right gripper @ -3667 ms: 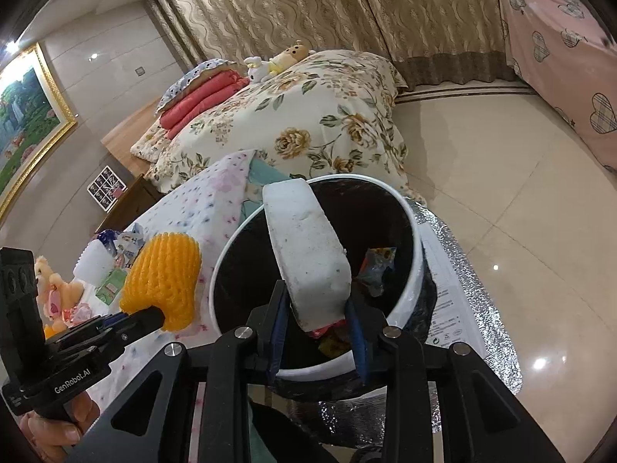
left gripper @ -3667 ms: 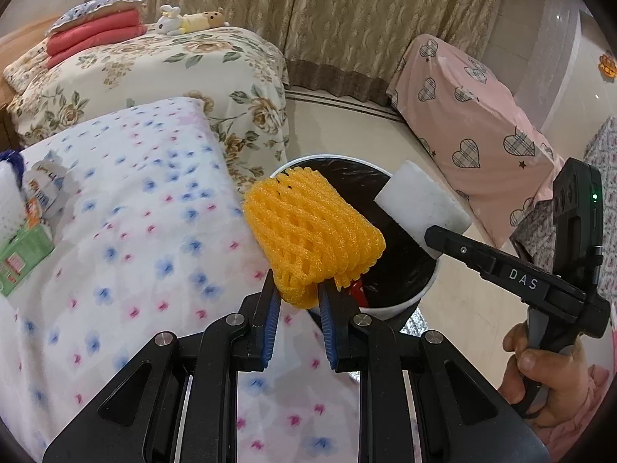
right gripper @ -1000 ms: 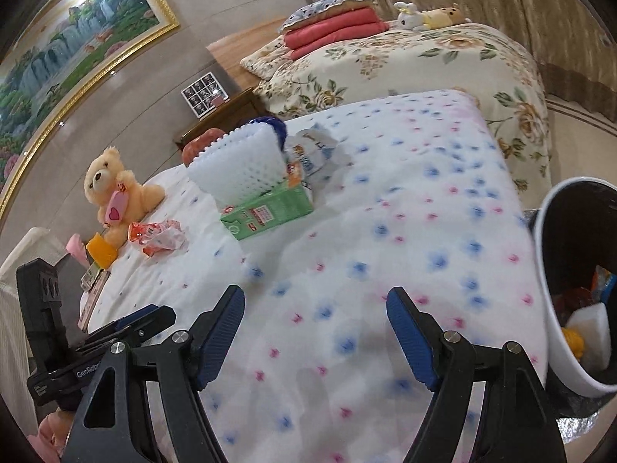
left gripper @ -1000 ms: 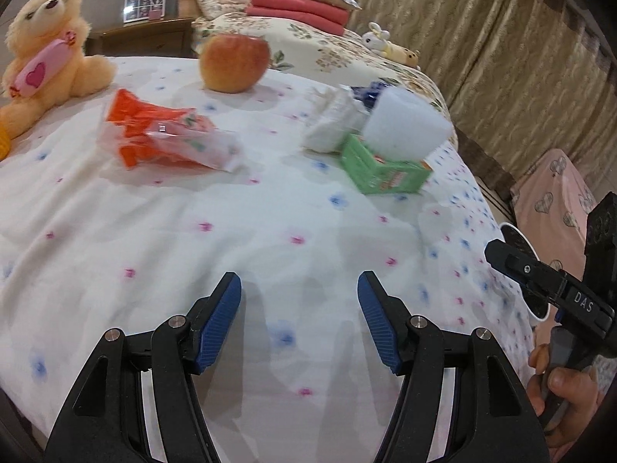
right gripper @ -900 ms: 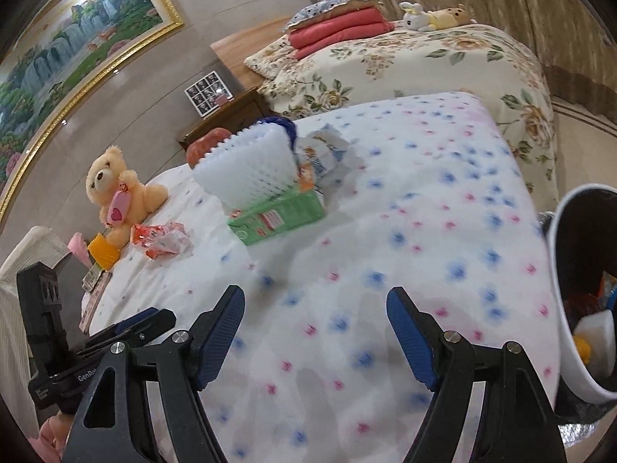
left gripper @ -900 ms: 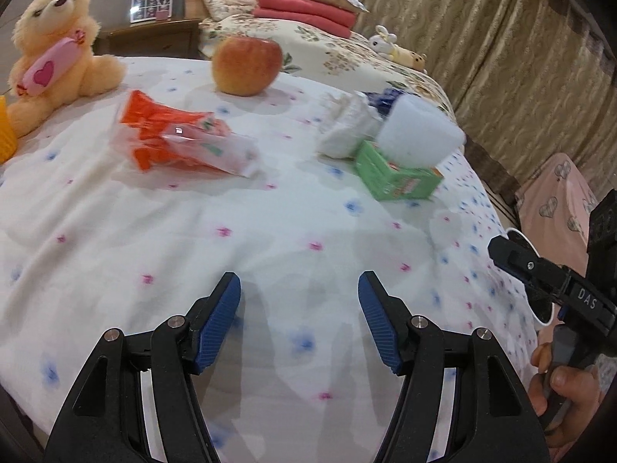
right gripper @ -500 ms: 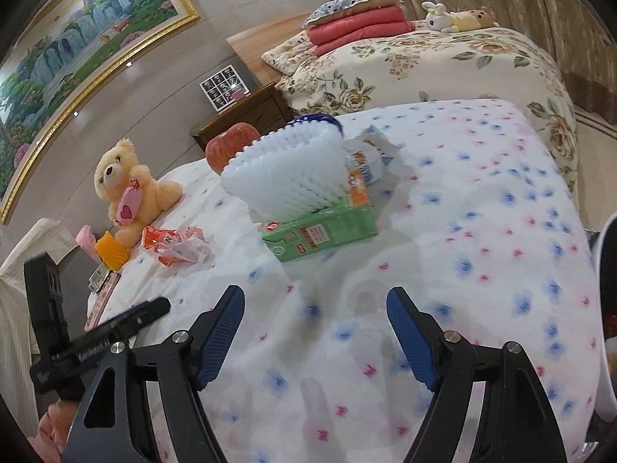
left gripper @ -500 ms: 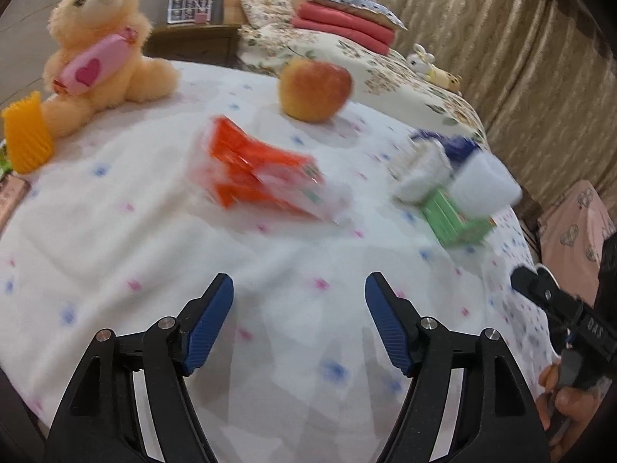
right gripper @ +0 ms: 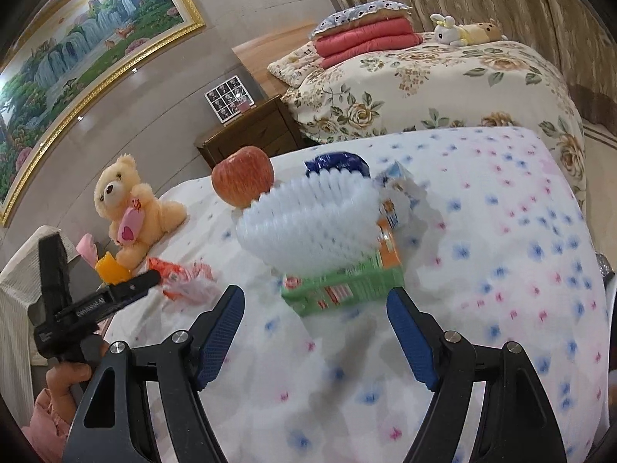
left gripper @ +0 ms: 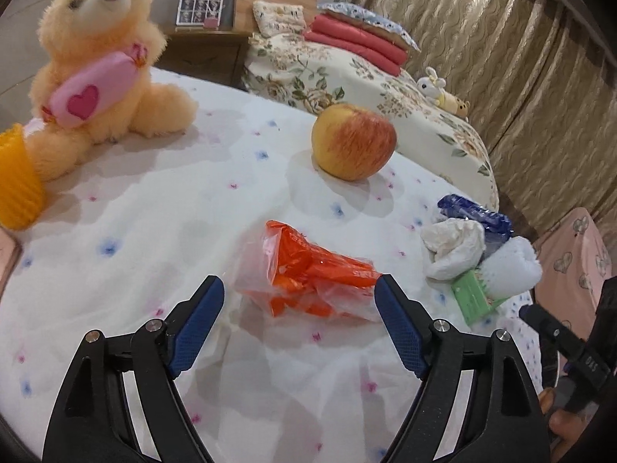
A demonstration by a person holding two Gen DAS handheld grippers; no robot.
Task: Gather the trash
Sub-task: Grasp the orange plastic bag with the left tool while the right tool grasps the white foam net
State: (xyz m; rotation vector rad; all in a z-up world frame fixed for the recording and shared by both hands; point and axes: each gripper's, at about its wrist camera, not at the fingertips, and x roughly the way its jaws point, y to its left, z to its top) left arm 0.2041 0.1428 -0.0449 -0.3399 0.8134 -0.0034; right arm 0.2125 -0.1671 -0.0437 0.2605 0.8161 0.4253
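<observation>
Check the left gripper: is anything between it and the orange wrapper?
Nothing visible. The left gripper is open, and the orange wrapper lies on the bedspread right ahead of its fingertips. The apple sits well beyond.

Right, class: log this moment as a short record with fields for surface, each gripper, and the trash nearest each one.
surface: bed sheet with small flower print
left gripper: open, empty
nearest left: orange plastic wrapper, just ahead of the fingertips
right gripper: open, empty
nearest right: green carton, white foam net on top
not trash: apple, teddy bear
</observation>
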